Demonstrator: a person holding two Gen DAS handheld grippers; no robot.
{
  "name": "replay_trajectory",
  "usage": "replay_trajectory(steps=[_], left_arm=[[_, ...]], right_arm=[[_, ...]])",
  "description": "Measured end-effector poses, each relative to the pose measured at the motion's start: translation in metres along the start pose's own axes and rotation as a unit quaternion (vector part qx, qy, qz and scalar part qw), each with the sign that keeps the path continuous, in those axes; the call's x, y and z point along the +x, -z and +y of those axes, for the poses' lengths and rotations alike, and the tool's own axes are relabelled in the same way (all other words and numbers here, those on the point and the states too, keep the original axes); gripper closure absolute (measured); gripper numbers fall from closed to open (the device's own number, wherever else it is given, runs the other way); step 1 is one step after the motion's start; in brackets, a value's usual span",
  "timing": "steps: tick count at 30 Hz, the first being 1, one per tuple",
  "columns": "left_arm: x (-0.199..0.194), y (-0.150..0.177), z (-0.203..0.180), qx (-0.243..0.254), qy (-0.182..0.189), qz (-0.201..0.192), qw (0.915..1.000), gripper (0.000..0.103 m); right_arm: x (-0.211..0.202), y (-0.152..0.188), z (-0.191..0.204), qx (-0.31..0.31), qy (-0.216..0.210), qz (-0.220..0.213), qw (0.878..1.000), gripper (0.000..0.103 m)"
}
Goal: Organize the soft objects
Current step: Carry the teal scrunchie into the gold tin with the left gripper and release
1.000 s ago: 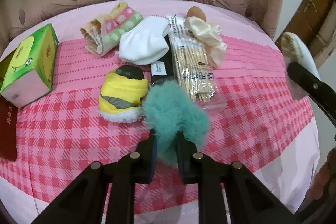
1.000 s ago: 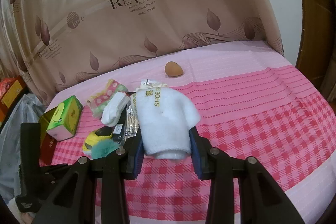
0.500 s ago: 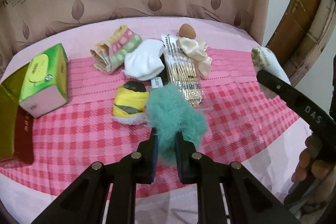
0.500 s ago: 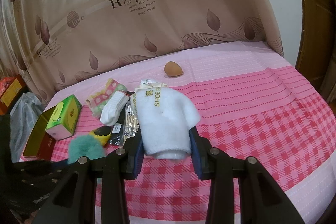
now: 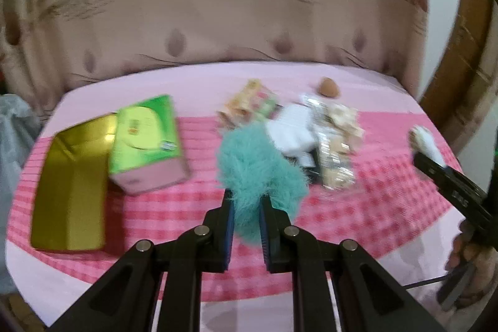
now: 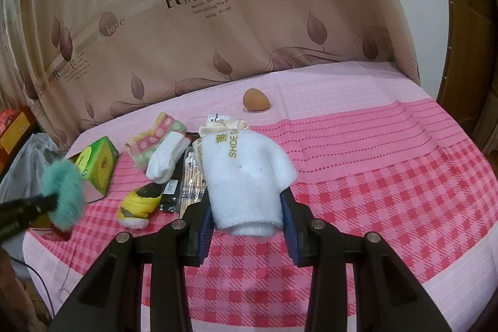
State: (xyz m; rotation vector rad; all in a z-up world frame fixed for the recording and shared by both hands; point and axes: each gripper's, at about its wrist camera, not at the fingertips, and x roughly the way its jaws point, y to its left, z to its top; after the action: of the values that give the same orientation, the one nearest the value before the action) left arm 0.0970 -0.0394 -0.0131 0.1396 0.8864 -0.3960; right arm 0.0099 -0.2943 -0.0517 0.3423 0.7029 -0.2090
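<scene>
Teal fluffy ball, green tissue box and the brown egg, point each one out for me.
teal fluffy ball (image 5: 258, 157): left wrist view, middle of the fur above the jaws.
green tissue box (image 5: 144, 133): left wrist view, its green top face.
brown egg (image 6: 255, 99): right wrist view, centre of its shell.

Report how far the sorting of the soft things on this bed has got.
Nothing looks put away yet. In hand: the left gripper is shut on a teal fluffy ball, lifted off the bed, and the right gripper is shut on a white shoe cloth. Left on the pink cloth: the patterned socks, white sock and yellow slipper.
</scene>
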Motion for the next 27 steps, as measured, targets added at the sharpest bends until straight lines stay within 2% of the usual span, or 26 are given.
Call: replay_trajectory(steps=[6, 12, 16, 19, 21, 27], left_arm=[[-0.005, -0.007, 0.063, -0.032, -0.073, -0.011, 0.9967, 0.089], [-0.001, -0.007, 0.135, -0.07, -0.146, -0.002, 0.9868, 0.089], [0.01, -0.001, 0.175, -0.089, -0.182, 0.018, 0.979, 0.089], [0.023, 0.008, 0.203, -0.1, -0.202, 0.042, 0.9734, 0.088], [0.032, 0.017, 0.219, -0.105, -0.201, 0.062, 0.972, 0.089], [0.051, 0.035, 0.246, -0.112, -0.212, 0.094, 0.9663, 0.088]], right_arm=[[0.003, 0.001, 0.0, -0.003, 0.003, 0.002, 1.0, 0.068], [0.007, 0.003, 0.002, -0.009, 0.008, 0.004, 1.0, 0.068], [0.008, 0.005, 0.005, -0.014, 0.012, 0.007, 1.0, 0.068], [0.01, 0.005, 0.006, -0.019, 0.016, 0.008, 1.0, 0.068], [0.011, 0.006, 0.006, -0.021, 0.019, 0.009, 1.0, 0.068], [0.016, 0.009, 0.009, -0.029, 0.026, 0.016, 0.999, 0.068]])
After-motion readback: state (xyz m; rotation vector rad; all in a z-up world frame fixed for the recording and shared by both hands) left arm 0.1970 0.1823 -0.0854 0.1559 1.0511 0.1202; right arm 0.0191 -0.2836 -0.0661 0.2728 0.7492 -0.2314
